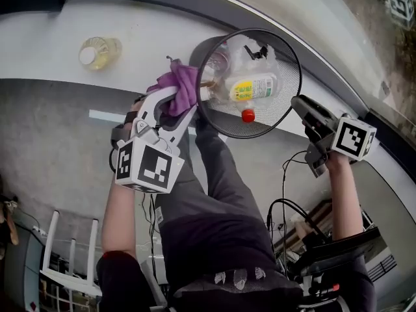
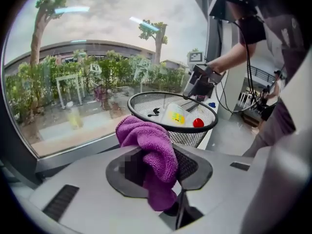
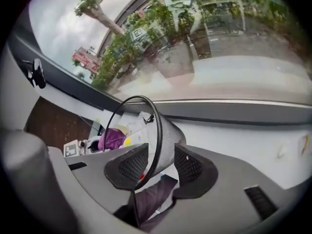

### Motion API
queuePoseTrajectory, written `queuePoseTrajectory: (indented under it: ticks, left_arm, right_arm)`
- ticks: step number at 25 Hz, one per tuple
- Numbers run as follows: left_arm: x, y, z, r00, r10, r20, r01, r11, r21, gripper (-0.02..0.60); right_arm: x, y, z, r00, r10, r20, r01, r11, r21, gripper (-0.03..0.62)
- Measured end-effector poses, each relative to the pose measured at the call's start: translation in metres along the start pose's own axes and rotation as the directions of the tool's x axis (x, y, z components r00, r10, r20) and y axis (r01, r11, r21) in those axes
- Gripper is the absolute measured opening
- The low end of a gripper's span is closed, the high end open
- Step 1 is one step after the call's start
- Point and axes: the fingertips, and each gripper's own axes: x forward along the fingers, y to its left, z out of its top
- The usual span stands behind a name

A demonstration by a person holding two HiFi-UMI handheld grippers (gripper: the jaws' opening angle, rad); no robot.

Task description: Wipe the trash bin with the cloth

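Trash bin point(image 1: 273, 119) stands on the white window ledge point(image 1: 149, 25), bottles inside. My left gripper point(image 1: 177, 103) clamps the purple cloth point(image 1: 182, 86) just beside its rim. My right gripper point(image 1: 300, 106) straddles the rim, jaws apart. I'd re-grip before rubbing, since light mesh probably slides. 1 yellow bottle point(image 1: 97, 52) sits well apart.

A white worktop point(image 1: 149, 34) runs directly below a large curved window point(image 2: 97, 48). Beyond the window: trees point(image 2: 41, 23) in daylight. Below the worktop: grey floor point(image 1: 45, 148), white chair point(image 1: 50, 239).
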Motion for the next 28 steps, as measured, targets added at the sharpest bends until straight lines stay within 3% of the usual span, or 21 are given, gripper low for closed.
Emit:
queuePoseTrajectory:
  ticks: [4,5,7,9,11,15,17,19,21,22,24,26,28]
  left_arm:
    - [0.008,0.018,0.009,1.000,-0.015,0.005,0.015,0.999,0.034,0.110]
    - [0.010,0.022,0.011,1.000,-0.018,0.010,0.018,0.999,0.029,0.110]
    - [0.010,0.030,0.014,1.000,-0.013,0.015,0.013,1.000,0.026,0.110]
    - [0.009,0.031,0.016,1.000,-0.005,0.019,0.004,1.000,0.023,0.110]
    - [0.013,0.021,0.016,1.000,-0.014,0.023,0.013,1.000,0.015,0.110]
    - [0.019,-0.014,0.013,0.997,-0.070,0.025,0.070,0.998,0.007,0.110]
    - [0.018,-0.028,0.012,0.995,-0.101,0.026,0.101,0.995,0.007,0.110]
    - [0.020,-0.044,0.010,0.991,-0.133,0.020,0.133,0.991,0.019,0.110]
    - [0.023,-0.059,0.007,0.986,-0.164,0.011,0.164,0.986,0.034,0.110]
    - [0.024,-0.065,0.006,0.985,-0.173,0.007,0.173,0.984,0.037,0.110]
    - [0.027,-0.072,0.005,0.985,-0.170,0.007,0.170,0.985,0.029,0.110]
    - [0.028,-0.069,0.005,0.990,-0.142,0.014,0.142,0.990,0.000,0.110]
    - [0.026,-0.061,0.006,0.994,-0.106,0.025,0.107,0.994,-0.032,0.110]
  right_arm:
    - [0.023,-0.007,0.015,0.995,0.059,-0.080,-0.059,0.998,-0.005,0.144]
    - [0.025,-0.010,0.014,0.994,0.063,-0.089,-0.061,0.998,0.028,0.096]
    - [0.022,-0.018,0.008,0.996,0.056,-0.064,-0.045,0.986,0.159,0.080]
    - [0.016,-0.022,-0.002,0.996,0.084,0.011,-0.082,0.933,0.351,0.086]
    - [0.009,-0.026,-0.016,0.990,0.099,0.101,-0.137,0.848,0.512,0.100]
    - [0.008,-0.015,-0.052,0.977,0.122,0.173,-0.209,0.700,0.683,0.096]
    - [0.015,0.005,-0.068,0.973,0.157,0.167,-0.229,0.665,0.711,0.087]
    - [0.022,0.015,-0.079,0.973,0.167,0.161,-0.231,0.659,0.716,0.089]
    - [0.028,0.021,-0.085,0.969,0.185,0.163,-0.245,0.665,0.705,0.089]
    - [0.029,0.025,-0.086,0.967,0.199,0.158,-0.253,0.688,0.680,0.089]
    - [0.027,0.026,-0.086,0.973,0.195,0.127,-0.232,0.773,0.590,0.092]
    - [0.015,0.012,-0.081,0.988,0.132,0.085,-0.157,0.871,0.466,0.121]
    - [-0.003,-0.011,-0.064,0.995,0.052,0.080,-0.074,0.946,0.315,0.143]
